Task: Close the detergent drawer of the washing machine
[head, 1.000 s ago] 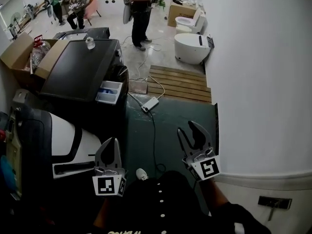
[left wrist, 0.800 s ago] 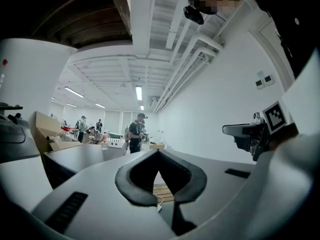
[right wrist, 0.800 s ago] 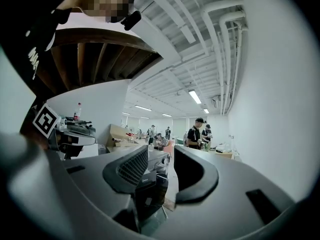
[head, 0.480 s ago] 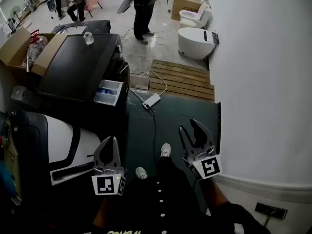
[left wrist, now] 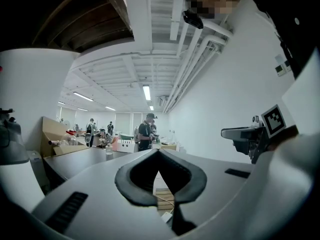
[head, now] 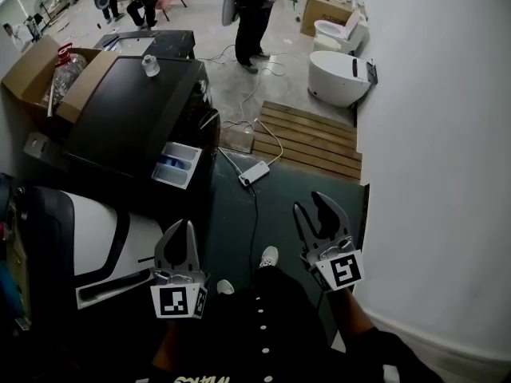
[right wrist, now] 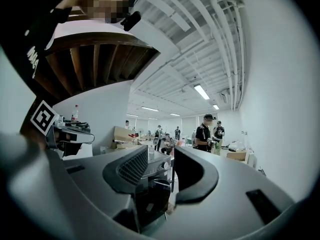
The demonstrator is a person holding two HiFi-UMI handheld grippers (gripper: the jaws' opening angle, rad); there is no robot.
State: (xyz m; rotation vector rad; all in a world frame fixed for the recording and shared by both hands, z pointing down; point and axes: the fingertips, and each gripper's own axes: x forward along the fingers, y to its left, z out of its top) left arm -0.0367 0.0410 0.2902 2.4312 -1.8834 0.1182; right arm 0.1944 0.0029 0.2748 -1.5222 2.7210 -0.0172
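left gripper jaws: the left gripper (head: 181, 234) has its tips together, and only the hollow between its grey pads is open; nothing is held.
right gripper jaws: the right gripper (head: 310, 211) stands wide apart and empty; in the right gripper view the dark machine front shows through the gap, far off.
gripper attitude: both point roughly level, side by side, towards the machine.
detergent drawer: the white plastic detergent drawer with blue-tinted compartments (head: 177, 164) stands pulled out from the upper front of the black washing machine with a flat dark top (head: 132, 114), well apart from both grippers.
task stage: judged as approach; there is no contact yet and the whole closing stroke remains.
floor between: a white power strip (head: 253, 172) and its thin cable (head: 253, 214) lie on the dark green floor mat (head: 279, 190), just beside the path to the drawer.
machine top: 1 small clear bottle (head: 149, 65) stands upright near the far edge.
risk 1: the drawer may skew in its guide and jam; cause: a push on 1 corner and not on the middle of its front.
risk 2: the open right jaw may hook a compartment wall; cause: aiming into the tray, not at its front face.
risk 3: a foot may catch the cable; cause: stepping in with eyes on the drawer.
risk 4: the bottle may tip; cause: a hard shove that rocks the machine.
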